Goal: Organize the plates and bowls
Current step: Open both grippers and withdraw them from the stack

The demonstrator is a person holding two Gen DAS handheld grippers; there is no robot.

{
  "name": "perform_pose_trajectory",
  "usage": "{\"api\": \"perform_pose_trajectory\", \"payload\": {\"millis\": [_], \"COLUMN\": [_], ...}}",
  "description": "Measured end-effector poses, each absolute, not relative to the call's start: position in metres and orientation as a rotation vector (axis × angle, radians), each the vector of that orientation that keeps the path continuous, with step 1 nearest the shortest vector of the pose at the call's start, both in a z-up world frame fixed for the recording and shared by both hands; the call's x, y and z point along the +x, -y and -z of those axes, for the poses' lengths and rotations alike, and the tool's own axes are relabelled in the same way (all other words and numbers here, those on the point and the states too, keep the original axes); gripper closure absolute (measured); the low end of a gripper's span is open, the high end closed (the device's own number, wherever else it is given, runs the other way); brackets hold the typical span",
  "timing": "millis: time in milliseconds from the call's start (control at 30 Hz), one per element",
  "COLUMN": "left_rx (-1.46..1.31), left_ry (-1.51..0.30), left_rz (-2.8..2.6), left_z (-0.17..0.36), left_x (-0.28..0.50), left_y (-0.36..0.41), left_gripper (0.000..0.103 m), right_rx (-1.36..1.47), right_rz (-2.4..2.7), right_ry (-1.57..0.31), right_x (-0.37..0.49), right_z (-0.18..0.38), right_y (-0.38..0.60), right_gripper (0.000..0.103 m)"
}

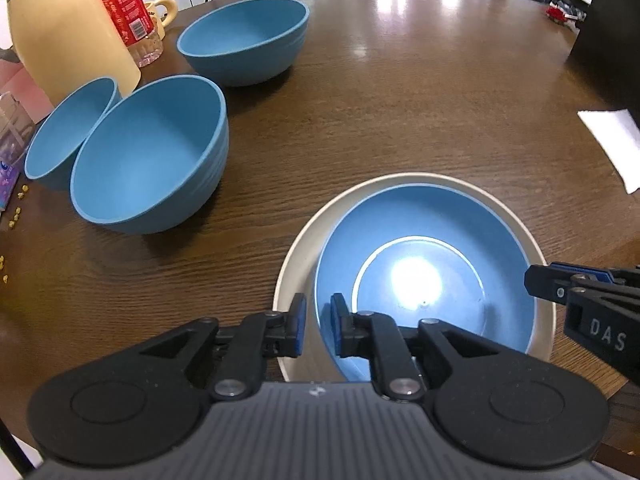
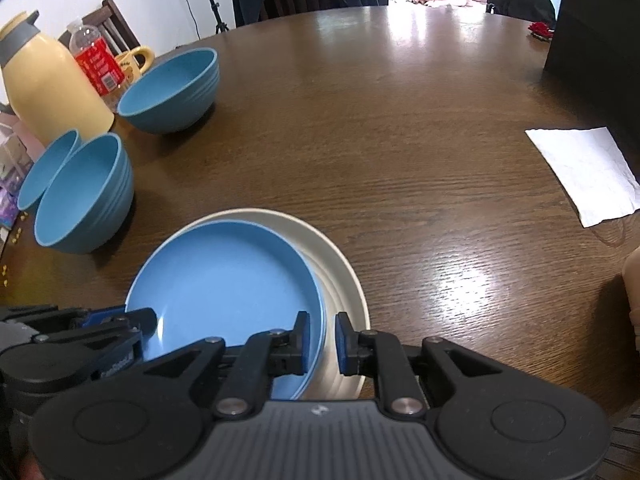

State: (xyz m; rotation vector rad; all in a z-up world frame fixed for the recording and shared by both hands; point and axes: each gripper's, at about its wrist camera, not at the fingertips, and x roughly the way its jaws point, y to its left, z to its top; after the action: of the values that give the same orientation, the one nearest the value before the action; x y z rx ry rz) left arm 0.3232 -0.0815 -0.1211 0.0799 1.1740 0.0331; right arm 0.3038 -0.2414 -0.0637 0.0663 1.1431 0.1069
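Left wrist view: the left gripper (image 1: pixel 319 326) has its jaws parted astride the near-left rim of the shallow round blue plate (image 1: pixel 424 280), not clamping it. That plate sits nested in the larger cream round plate (image 1: pixel 292 264) near the round wooden table's (image 1: pixel 400 100) front edge, probably stacked to save space. 3 empty blue ribbed bowls lie far left; the nearest big bowl (image 1: pixel 152 160) leans against a smaller one (image 1: pixel 68 132), the third (image 1: pixel 244 40) apart.

Right wrist view: the right gripper (image 2: pixel 322 340) is likewise released, jaws straddling the blue plate's right rim, likely steadying it. Both plates are empty.
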Motion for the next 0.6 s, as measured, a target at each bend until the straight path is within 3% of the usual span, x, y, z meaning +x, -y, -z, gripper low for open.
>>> {"api": "perform_pose_trajectory", "payload": {"millis": [67,133,300,500,600], "left_rx": [0.074,0.066,0.032,-0.005,-0.018], "left_ry": [-1.159,-1.136,-1.092,-1.057,-1.031], "left_rz": [-0.034,-0.029,-0.048,-0.06,-0.074], "left_z": [0.115,0.108,0.093,0.076,0.067], "left_x": [0.321,0.318,0.308,0.293,0.283], "left_y": [0.08,0.079,0.071,0.063,0.058], "left_gripper": [0.067,0.061,0.048,0.018,0.005], "right_rx": [0.073,0.084,0.101,0.114,0.117], "right_rz": [-0.111,-0.122,-0.13,-0.155,-0.166], "right_ry": [-1.131,-1.119,-1.083,-1.056,-1.04], "right_x": [0.301,0.298,0.289,0.28,0.274], "right_z": [0.059,0.053,0.04,0.025,0.017], "right_y": [0.245,0.249,0.259,0.267,0.269], "right_gripper": [0.088,0.083,0.043,0.015,0.012]}}
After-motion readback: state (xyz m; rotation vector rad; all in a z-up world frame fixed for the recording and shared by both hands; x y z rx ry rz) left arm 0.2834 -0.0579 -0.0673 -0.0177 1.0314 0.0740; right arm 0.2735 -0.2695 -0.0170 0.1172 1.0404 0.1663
